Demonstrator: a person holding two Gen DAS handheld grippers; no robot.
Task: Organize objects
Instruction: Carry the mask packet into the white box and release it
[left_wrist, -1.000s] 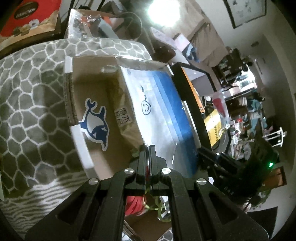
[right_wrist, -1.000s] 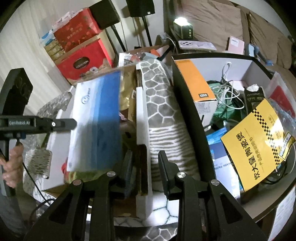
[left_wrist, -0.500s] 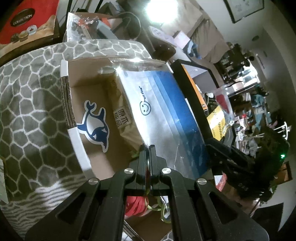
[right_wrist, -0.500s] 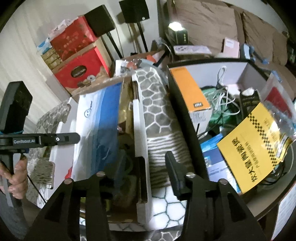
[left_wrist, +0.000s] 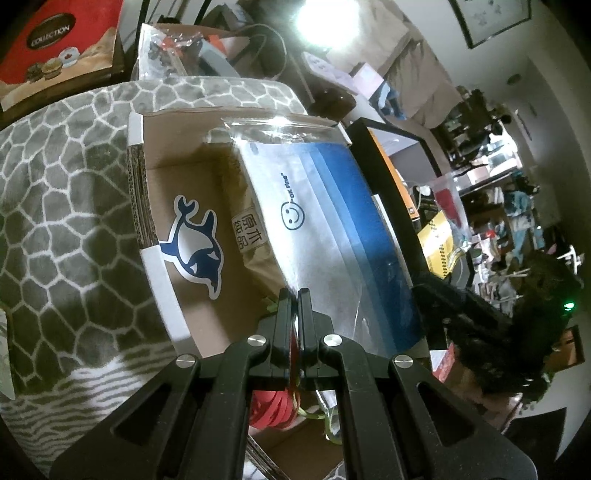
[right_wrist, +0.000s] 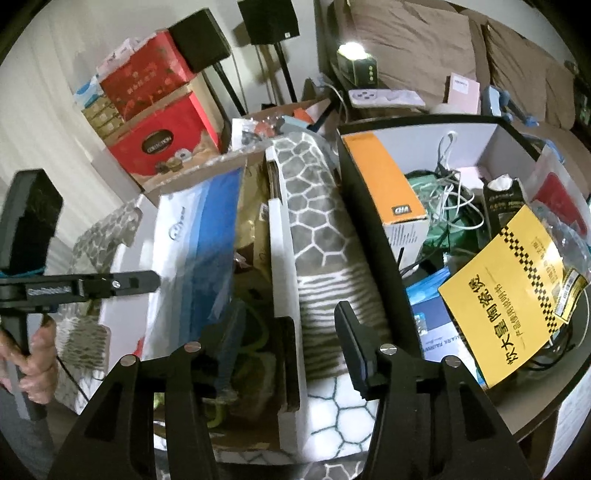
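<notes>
While the left gripper (left_wrist: 294, 295) has its two fingers pressed tight together, it pinches the near edge of a clear bag of blue masks (left_wrist: 332, 221), which lies tilted in a cardboard box (left_wrist: 192, 206) right ahead of it. Just under that gripper sits a red coil (left_wrist: 273, 406), and to its left, on the box wall, is a whale sticker (left_wrist: 197, 247). Beside the bag is a brown packet (left_wrist: 255, 243). The right gripper (right_wrist: 288, 328) is opening, with the box's white wall (right_wrist: 284, 295) and the bag's corner between its fingers, but I cannot tell if they touch. Ahead of it stretches a grey patterned blanket (right_wrist: 317, 221). To its right is a black bin (right_wrist: 369, 221) with a yellow packet (right_wrist: 509, 299), an orange box (right_wrist: 388, 184) and white cables (right_wrist: 450, 184). Farther off stand red gift boxes (right_wrist: 159, 147).
</notes>
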